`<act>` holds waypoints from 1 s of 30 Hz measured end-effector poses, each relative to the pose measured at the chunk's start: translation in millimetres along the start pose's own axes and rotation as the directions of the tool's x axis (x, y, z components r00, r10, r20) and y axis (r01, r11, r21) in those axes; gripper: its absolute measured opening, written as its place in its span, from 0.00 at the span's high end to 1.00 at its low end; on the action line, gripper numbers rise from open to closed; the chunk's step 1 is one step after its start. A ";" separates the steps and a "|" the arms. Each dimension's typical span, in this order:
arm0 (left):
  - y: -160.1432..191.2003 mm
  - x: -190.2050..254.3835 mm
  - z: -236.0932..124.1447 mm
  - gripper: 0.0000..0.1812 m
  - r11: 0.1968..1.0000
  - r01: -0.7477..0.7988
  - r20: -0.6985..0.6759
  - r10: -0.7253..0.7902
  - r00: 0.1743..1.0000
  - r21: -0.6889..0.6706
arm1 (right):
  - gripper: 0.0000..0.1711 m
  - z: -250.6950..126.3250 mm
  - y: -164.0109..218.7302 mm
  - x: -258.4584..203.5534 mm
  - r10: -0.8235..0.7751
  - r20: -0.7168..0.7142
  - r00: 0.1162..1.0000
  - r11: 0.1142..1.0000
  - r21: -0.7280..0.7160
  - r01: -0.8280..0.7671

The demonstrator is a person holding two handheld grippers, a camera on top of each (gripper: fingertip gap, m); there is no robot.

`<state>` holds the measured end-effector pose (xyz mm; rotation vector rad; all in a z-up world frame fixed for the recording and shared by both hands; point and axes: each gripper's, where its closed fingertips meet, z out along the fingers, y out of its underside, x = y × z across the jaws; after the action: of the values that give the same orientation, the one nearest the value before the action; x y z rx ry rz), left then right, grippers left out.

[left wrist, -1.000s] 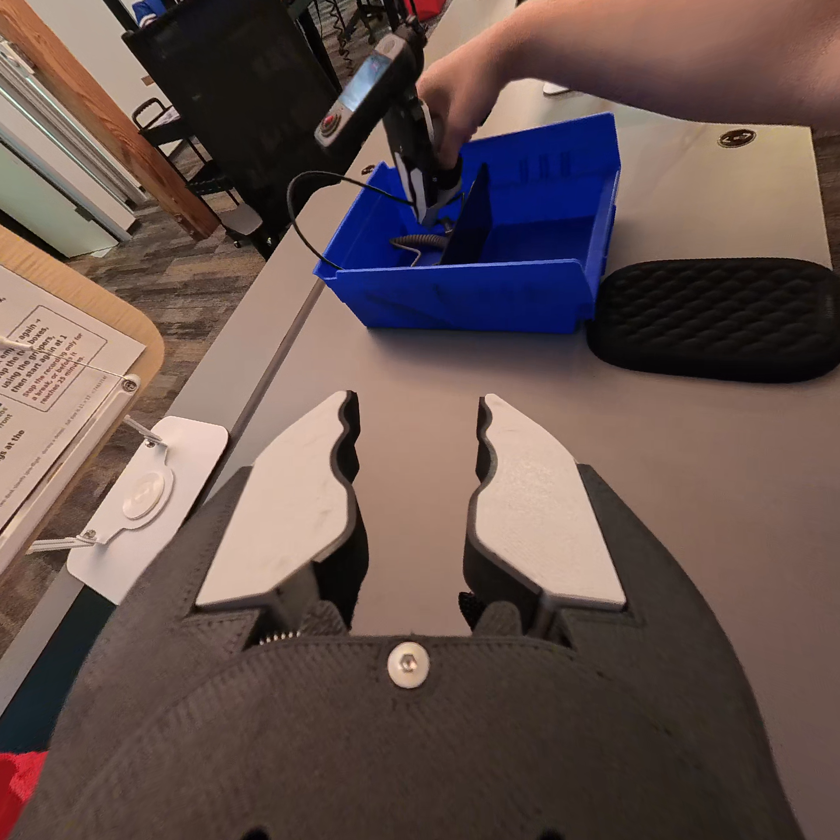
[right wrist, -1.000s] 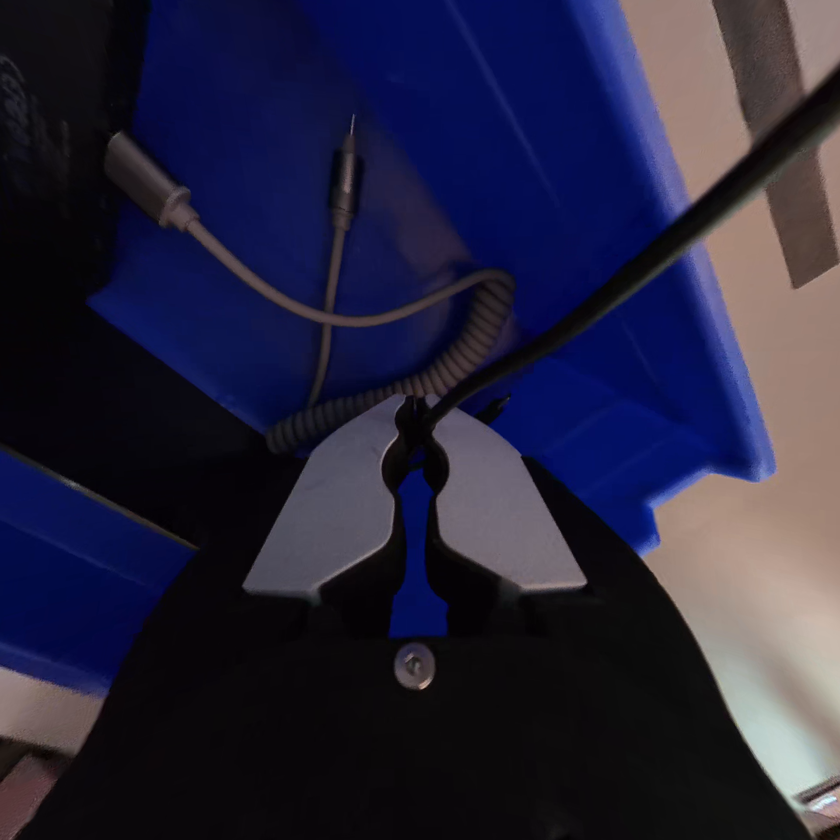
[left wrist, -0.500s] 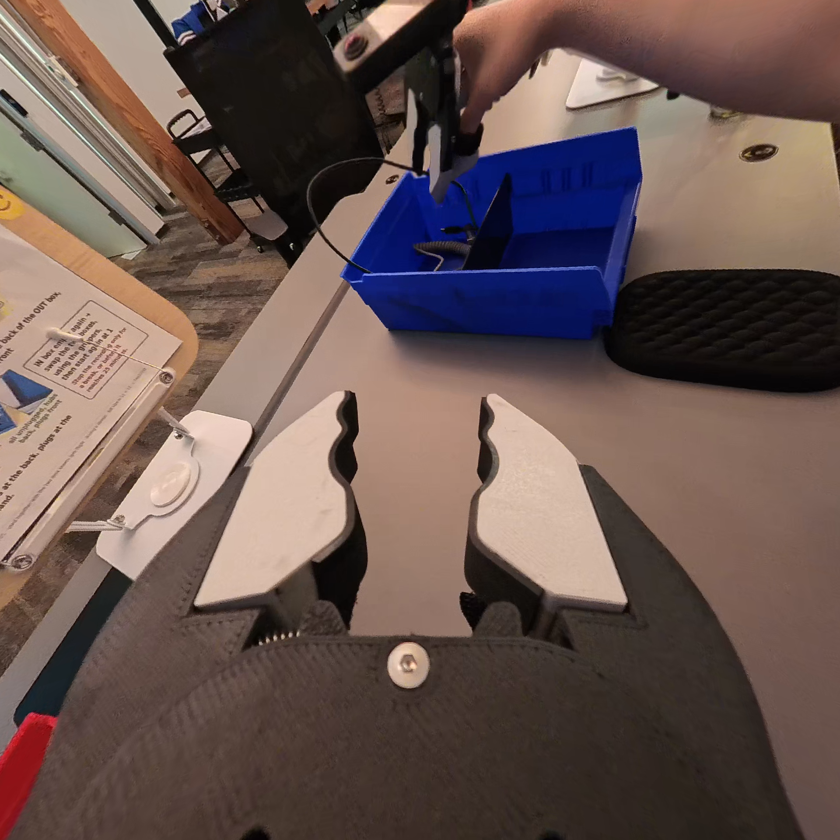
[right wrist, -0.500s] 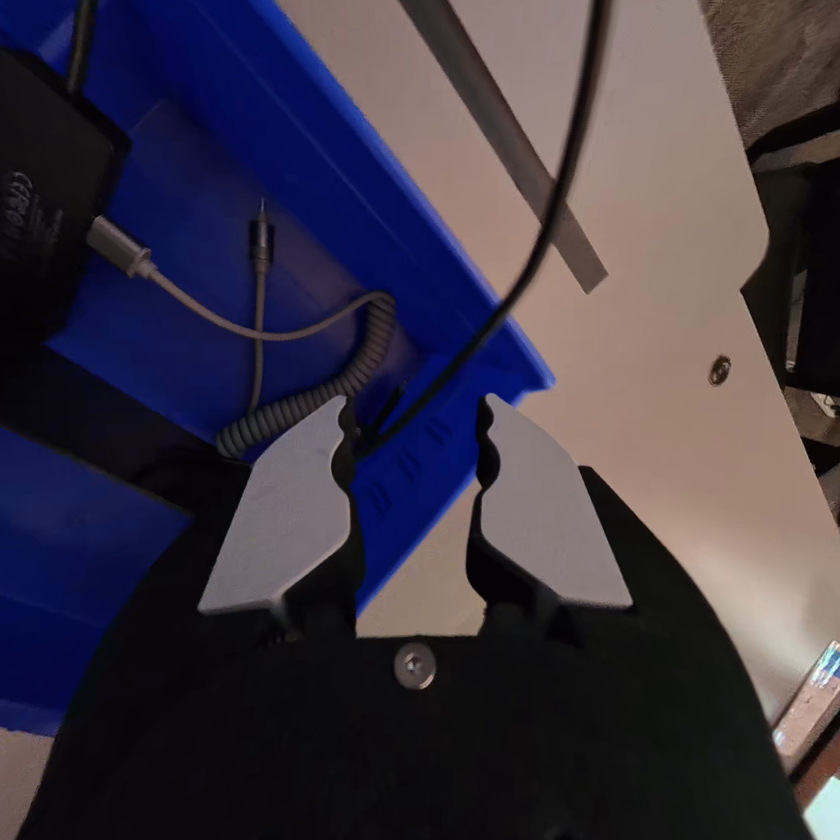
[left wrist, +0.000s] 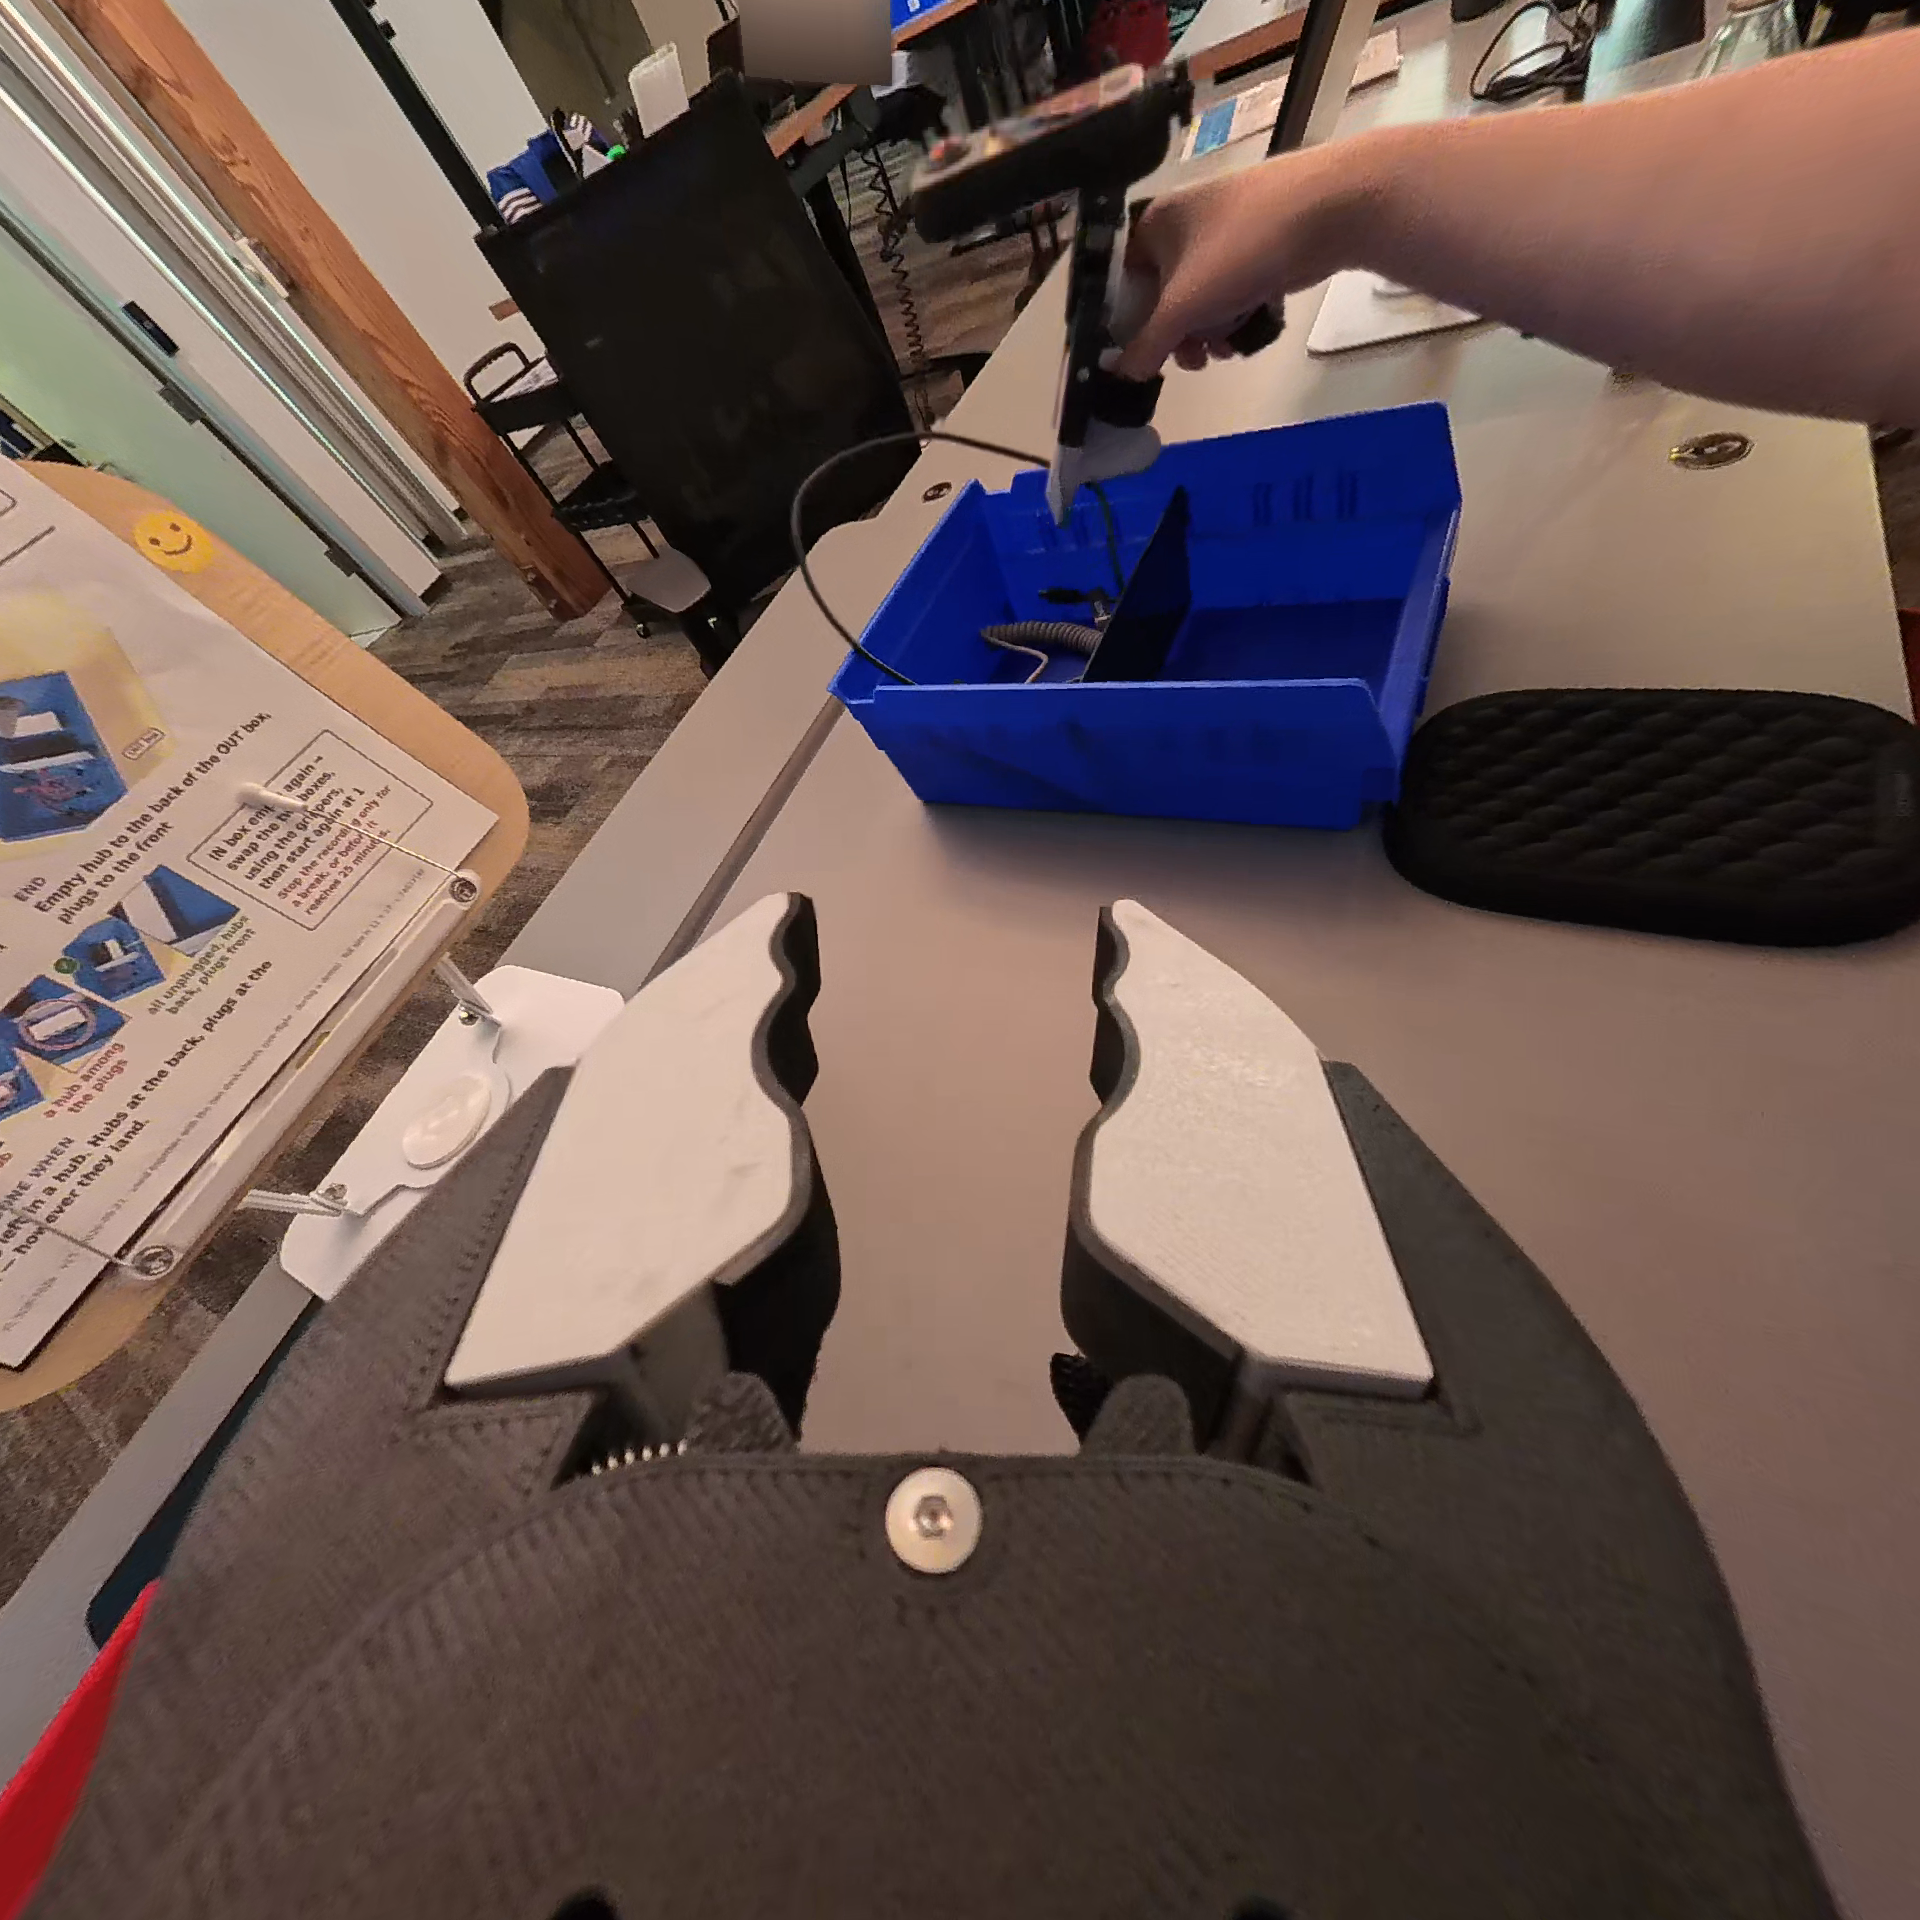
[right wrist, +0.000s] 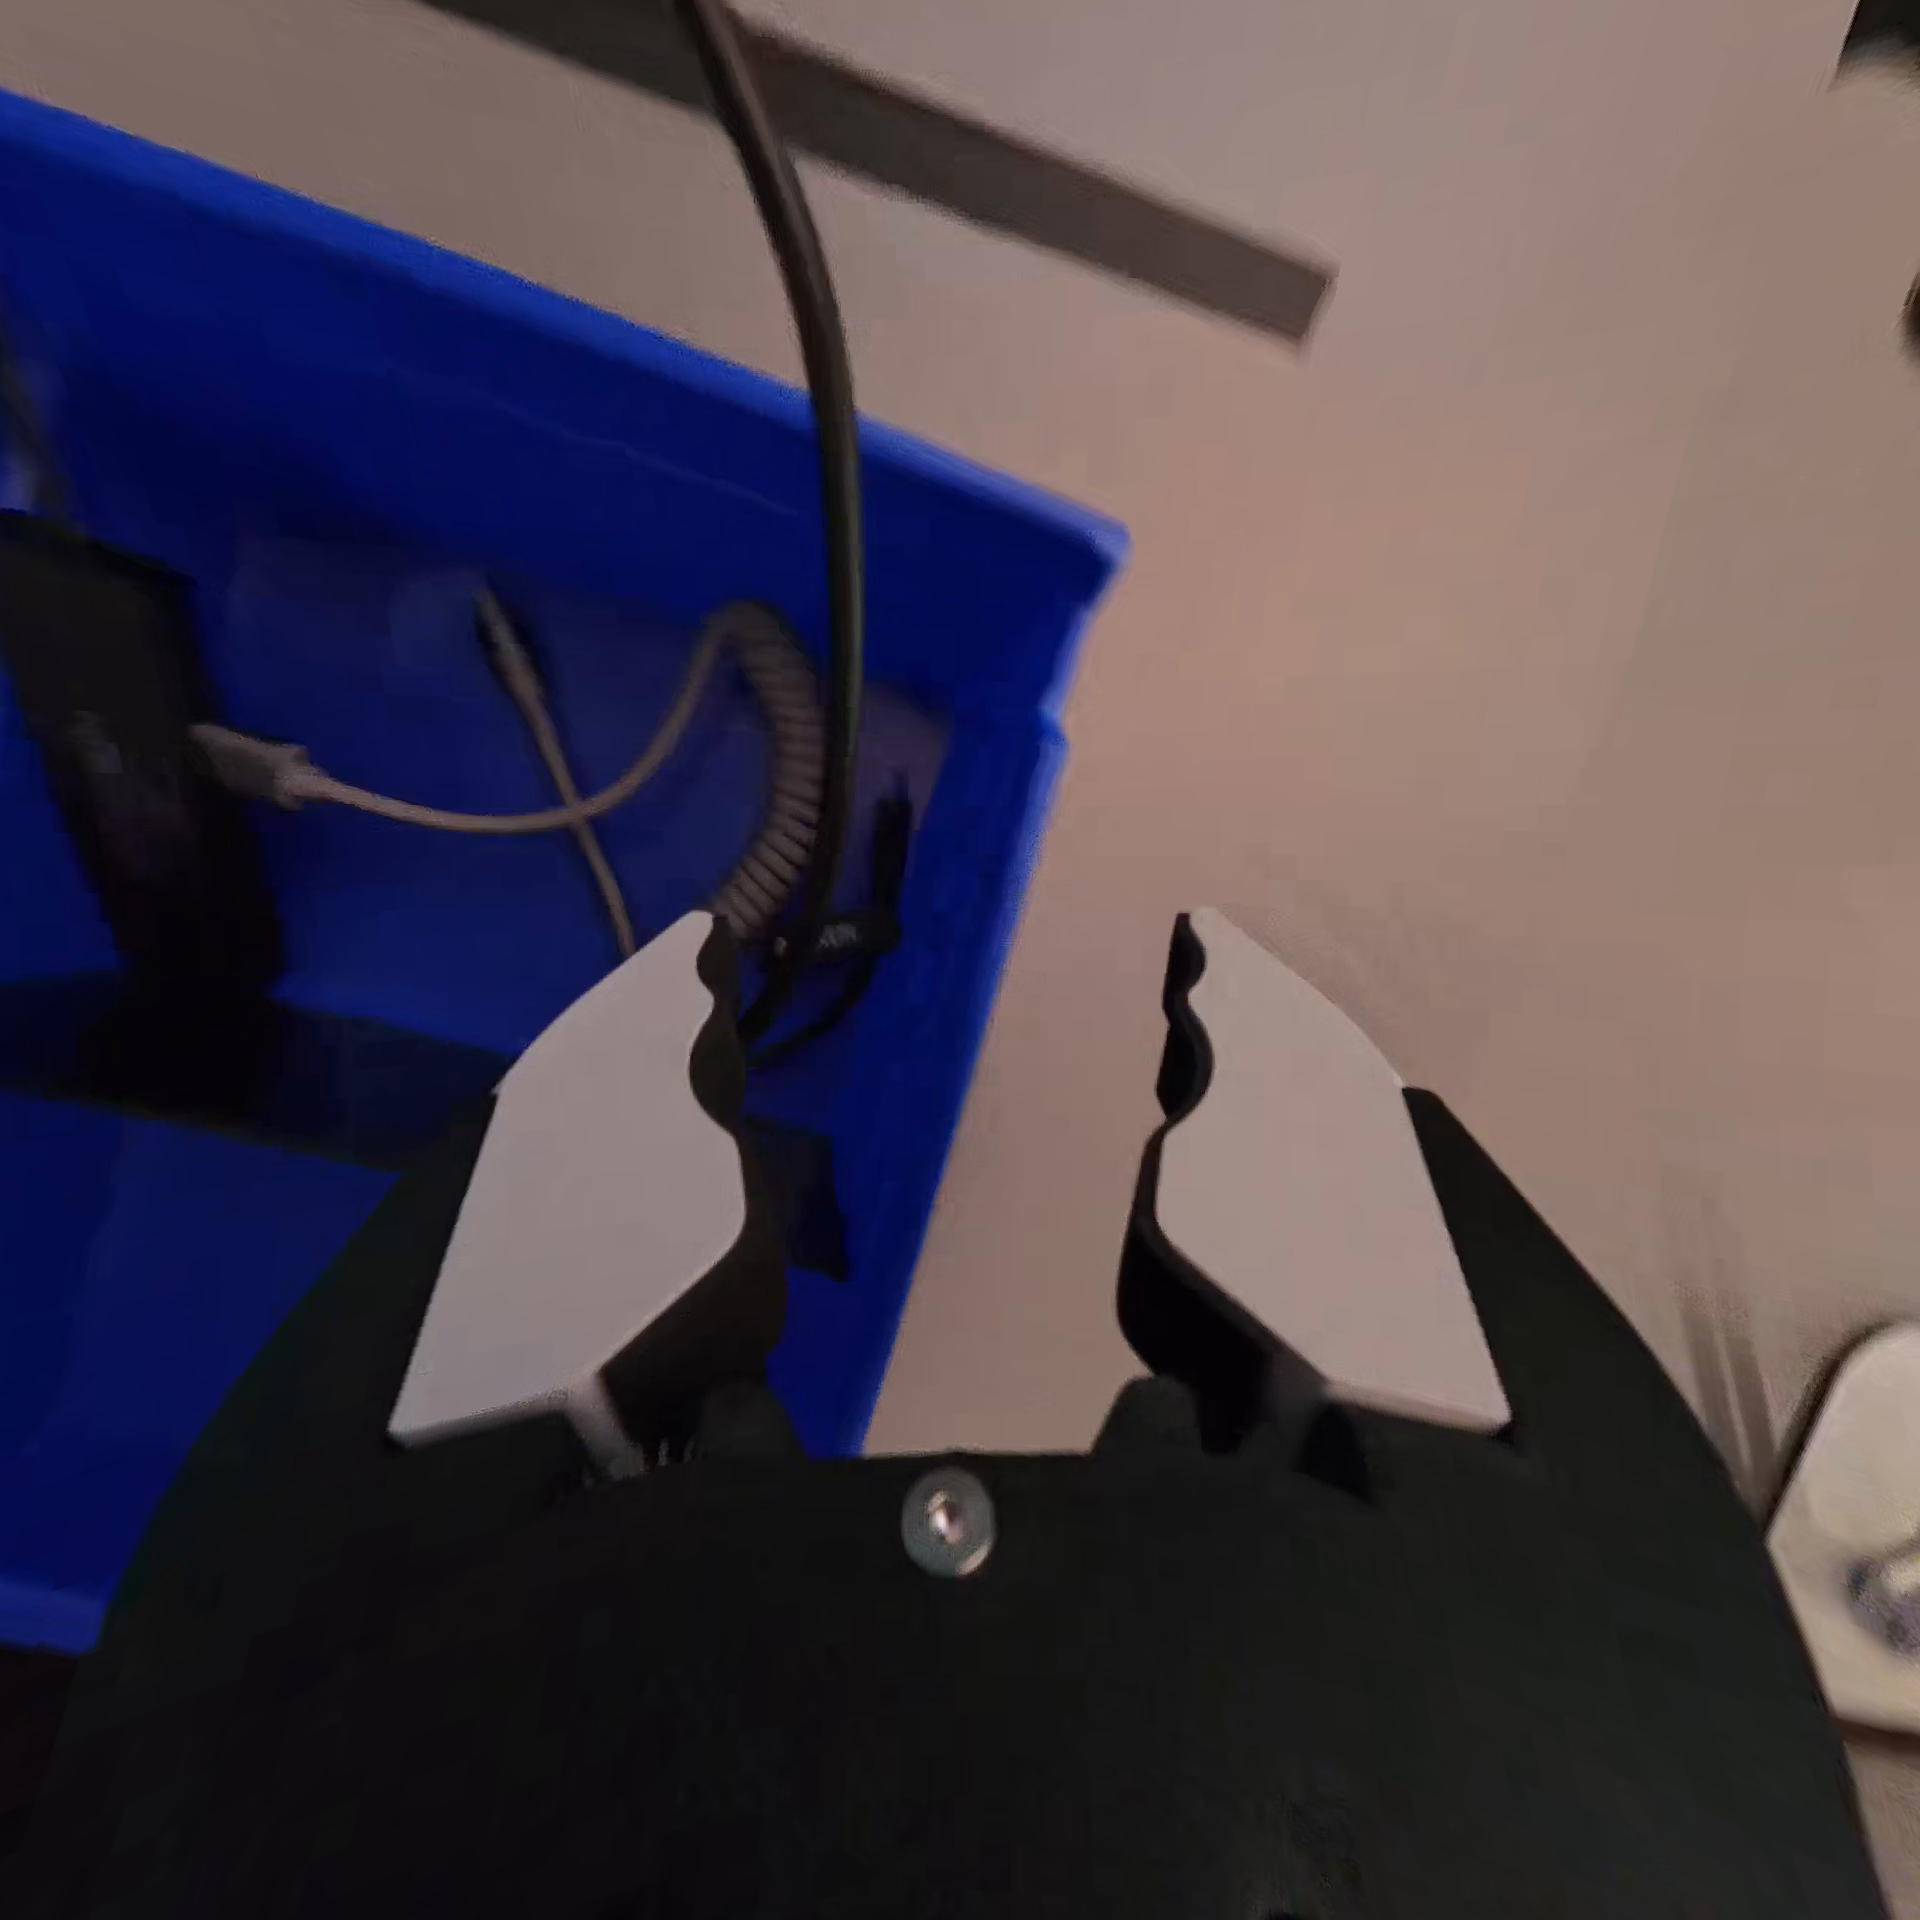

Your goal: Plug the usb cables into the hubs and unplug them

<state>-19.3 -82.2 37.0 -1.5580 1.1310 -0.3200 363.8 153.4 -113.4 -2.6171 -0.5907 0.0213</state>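
Above blue bin (right wrist: 582,436), right gripper (right wrist: 945,935) spread, empty; black cable (right wrist: 831,436) adjacent.

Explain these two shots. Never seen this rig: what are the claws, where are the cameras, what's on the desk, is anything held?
No robot here: a person holds a two-finger gripper in each hand, and each carries a camera looking along its fingers. The left wrist view shows the left gripper open over bare desk, holding nothing. Farther off it shows the person's hand holding the right gripper above a blue bin, beside a black pad. The right wrist view looks down into that bin: a grey coiled cable, a black cable running out over the rim, a black hub. The right gripper is open and empty.
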 end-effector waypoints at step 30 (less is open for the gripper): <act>-5.8 -6.8 -17.2 0.72 1.000 -0.009 0.033 0.008 0.999 0.024 | 0.61 -58.9 -39.1 -16.9 -0.051 0.110 0.993 0.967 0.254 0.021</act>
<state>-32.2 -87.9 50.3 -1.5318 1.1045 -0.3005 339.3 152.7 -45.0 -2.3683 -0.6312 0.2242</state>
